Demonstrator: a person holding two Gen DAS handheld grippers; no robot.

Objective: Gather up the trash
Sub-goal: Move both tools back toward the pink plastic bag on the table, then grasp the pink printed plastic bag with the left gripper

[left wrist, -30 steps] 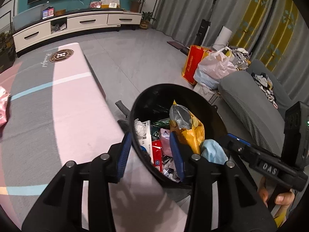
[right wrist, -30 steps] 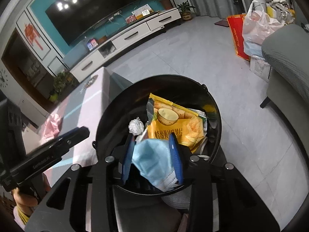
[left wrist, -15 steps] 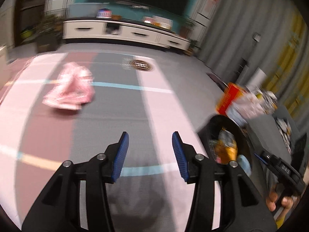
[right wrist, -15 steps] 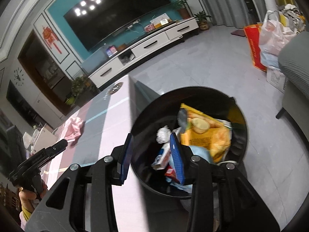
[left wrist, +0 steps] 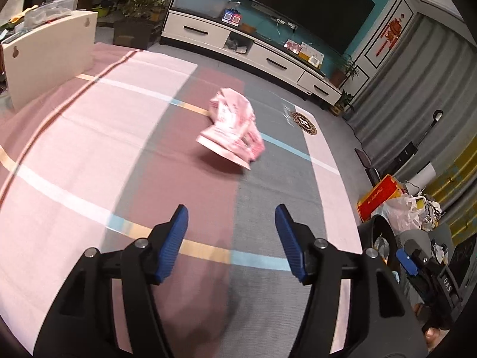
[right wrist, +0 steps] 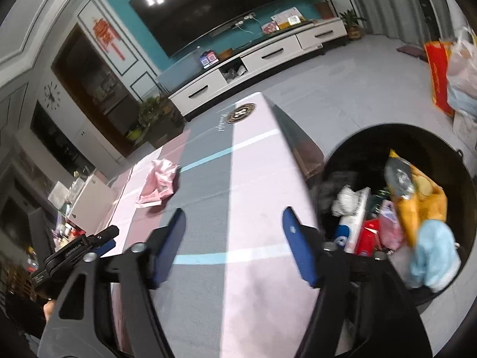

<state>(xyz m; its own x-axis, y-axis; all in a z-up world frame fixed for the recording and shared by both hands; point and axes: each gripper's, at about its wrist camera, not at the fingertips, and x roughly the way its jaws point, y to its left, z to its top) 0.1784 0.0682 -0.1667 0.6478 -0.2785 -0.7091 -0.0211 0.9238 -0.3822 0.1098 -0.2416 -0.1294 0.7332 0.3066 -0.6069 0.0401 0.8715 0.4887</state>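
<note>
Tongs spread on both: the left gripper and right gripper hold nothing above the striped tablecloth. A crumpled pink wrapper lies farther off on it, and the black trash bin stands right of the table, full of litter.

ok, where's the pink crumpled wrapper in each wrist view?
Left wrist: pink wrapper sits centre, slightly above the middle, on the striped cloth, ahead of the open left claw.
Right wrist: pink wrapper sits left of centre, beyond the open right claw.
Shared landmark: round emblem on the cloth, past the wrapper towards the TV cabinet.
</note>
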